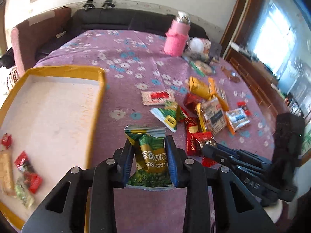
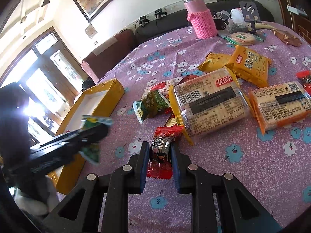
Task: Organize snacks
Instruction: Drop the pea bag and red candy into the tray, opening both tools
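Observation:
My left gripper (image 1: 149, 145) is shut on a green garlic-pea packet (image 1: 150, 155) and holds it above the purple flowered tablecloth (image 1: 126, 58), just right of the yellow-rimmed box (image 1: 101, 97). The box holds a few small snacks (image 1: 27, 167) at its near left. My right gripper (image 2: 160, 147) is shut on a red and black candy packet (image 2: 161, 155) at the near edge of the snack pile. It shows in the left wrist view (image 1: 210, 149) too. The left gripper with its green packet (image 2: 93, 126) shows at the left of the right wrist view, beside the box (image 2: 93, 104).
Loose snacks lie on the cloth: a second green pea packet (image 2: 151, 104), two clear cracker packs (image 2: 210, 104), yellow biscuit packs (image 2: 248, 66), red candies (image 1: 192, 136). A pink knitted bottle (image 2: 202, 19) and small clutter stand at the far side. A dark sofa lies beyond.

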Demonstrator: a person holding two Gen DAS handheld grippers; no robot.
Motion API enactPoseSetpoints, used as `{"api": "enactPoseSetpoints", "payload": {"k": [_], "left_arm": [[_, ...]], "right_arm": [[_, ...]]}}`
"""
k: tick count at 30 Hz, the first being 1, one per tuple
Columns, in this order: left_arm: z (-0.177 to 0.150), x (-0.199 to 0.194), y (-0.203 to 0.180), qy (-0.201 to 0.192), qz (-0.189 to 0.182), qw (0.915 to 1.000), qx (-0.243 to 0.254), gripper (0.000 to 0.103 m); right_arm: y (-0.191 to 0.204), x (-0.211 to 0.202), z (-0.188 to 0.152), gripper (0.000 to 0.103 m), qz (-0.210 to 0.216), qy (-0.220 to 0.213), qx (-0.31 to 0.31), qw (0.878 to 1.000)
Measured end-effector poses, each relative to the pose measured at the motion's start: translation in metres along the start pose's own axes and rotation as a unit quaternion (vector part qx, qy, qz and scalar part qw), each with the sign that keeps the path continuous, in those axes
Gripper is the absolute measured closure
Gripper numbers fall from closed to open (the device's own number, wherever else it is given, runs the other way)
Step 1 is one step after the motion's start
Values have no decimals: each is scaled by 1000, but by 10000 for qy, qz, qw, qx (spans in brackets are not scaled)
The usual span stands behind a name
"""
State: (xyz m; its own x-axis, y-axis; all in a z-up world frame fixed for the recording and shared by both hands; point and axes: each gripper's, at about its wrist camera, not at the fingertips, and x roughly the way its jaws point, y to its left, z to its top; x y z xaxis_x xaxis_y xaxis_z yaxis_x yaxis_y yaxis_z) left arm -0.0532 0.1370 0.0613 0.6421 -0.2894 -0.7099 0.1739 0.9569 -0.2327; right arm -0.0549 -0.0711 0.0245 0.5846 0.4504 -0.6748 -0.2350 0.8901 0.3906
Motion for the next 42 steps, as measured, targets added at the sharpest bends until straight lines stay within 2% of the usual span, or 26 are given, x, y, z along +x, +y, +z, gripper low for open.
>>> {"api": "enactPoseSetpoints", "payload": {"k": [3,7,11,15,19,24,29,31,34,37,42], "left_arm": [[8,-29,33,-251,69,9992,-299,74],[20,-61,84,-559,424,9956,-623,74],[29,-76,125,-700,697,9913,-867,74],[31,-69,148,-659,802,9897,-983,74],[31,-45,166,-458,904,9895,-1026,74],[30,-15,190,-157,941,9883,-1193,74],[30,-3,205,43,925,9861,-1379,73],[31,-2,208,73,1013,9844,-1440,73],[30,-4,213,66,921,9841,-1519,73],[29,-14,213,-29,885,9839,-1553,73],[25,-65,195,-586,589,9834,-1611,71]], "right_arm": [[4,1,2,81,-43,-39,-94,9999],[21,-1,8,81,40,-32,-203,9998],[63,-2,22,81,246,31,-528,9983],[115,5,37,81,627,169,-876,9940],[172,39,41,81,978,656,-1149,9864],[217,103,27,81,806,1347,-1394,9777],[240,141,13,81,534,1646,-1636,9712],[244,147,11,80,452,1676,-1692,9702],[243,150,12,78,487,1691,-1585,9715],[241,141,15,78,585,1616,-1497,9737],[215,86,34,73,733,1094,-1273,9831]]}}
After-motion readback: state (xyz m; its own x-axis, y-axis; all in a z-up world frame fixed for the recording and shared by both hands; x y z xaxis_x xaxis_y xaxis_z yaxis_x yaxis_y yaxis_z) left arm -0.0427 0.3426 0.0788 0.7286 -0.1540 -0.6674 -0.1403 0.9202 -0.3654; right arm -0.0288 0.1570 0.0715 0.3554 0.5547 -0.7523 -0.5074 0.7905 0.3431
